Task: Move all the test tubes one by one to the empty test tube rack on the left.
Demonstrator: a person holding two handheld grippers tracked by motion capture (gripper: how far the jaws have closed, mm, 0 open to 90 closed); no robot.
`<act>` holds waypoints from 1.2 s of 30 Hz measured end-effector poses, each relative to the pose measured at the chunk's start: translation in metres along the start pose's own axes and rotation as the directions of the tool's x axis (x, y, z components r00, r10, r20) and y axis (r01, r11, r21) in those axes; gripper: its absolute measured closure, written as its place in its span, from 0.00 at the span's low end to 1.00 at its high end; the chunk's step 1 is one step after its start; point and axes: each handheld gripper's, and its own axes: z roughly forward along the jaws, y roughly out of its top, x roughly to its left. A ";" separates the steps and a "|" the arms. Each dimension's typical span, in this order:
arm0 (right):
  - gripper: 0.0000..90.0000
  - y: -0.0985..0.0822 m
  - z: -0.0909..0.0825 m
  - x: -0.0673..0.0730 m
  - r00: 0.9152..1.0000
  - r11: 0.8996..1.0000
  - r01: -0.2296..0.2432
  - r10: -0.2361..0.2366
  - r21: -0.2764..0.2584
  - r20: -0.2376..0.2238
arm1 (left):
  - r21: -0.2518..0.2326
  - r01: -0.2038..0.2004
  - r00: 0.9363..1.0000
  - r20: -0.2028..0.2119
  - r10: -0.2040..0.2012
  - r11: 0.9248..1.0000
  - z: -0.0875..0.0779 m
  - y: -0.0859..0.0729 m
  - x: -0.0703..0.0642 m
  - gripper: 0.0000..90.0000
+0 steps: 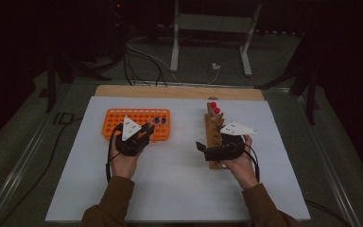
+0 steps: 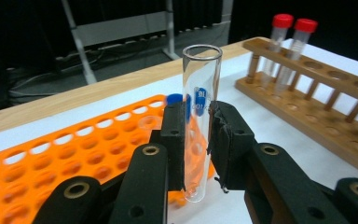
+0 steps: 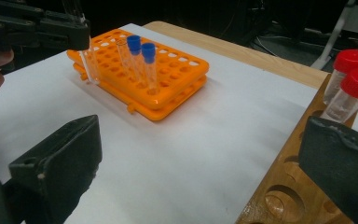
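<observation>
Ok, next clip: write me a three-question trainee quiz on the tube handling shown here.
1. True or false: the left gripper is shut on a capped tube.
2. What colour are the caps of the two tubes standing in the wooden rack? A red, B blue, C green.
3. Are the right gripper's jaws open or shut?

Key: 1 false, the clear glass tube it holds is uncapped, above the near edge of the orange rack. 2 A, red-capped tubes. 3 open, nothing between them.

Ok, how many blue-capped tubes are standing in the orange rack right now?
2: both blue-capped tubes stand side by side in the orange rack, toward one end. None seem hidden.
</observation>
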 end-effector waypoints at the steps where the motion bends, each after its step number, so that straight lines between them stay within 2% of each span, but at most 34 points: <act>1: 0.00 0.000 -0.001 0.000 1.000 1.000 -0.001 0.001 -0.001 0.002 | -0.001 0.001 1.000 -0.009 -0.001 1.000 0.000 0.000 0.002 0.84; 8: 0.00 -0.002 -0.003 -0.002 1.000 1.000 -0.008 0.008 -0.008 0.004 | 0.002 0.017 0.998 -0.059 -0.017 1.000 0.002 -0.004 0.017 0.84; 20: 0.00 -0.003 -0.002 -0.002 1.000 1.000 -0.011 0.011 -0.002 0.009 | 0.027 0.026 0.995 -0.096 -0.023 0.999 0.019 -0.005 0.027 0.84; 29: 0.00 -0.003 -0.003 -0.002 1.000 1.000 -0.014 0.014 -0.006 0.008 | 0.038 0.046 0.994 -0.105 -0.042 0.998 0.032 -0.009 0.028 0.84; 32: 0.00 -0.003 -0.003 -0.002 1.000 1.000 -0.016 0.016 -0.007 0.009 | 0.035 0.065 0.993 -0.096 -0.061 0.997 0.034 -0.010 0.029 0.84; 36: 0.00 -0.004 -0.003 -0.002 1.000 1.000 -0.017 0.017 -0.007 0.008 | 0.046 0.067 0.993 -0.097 -0.063 0.997 0.037 -0.012 0.029 0.84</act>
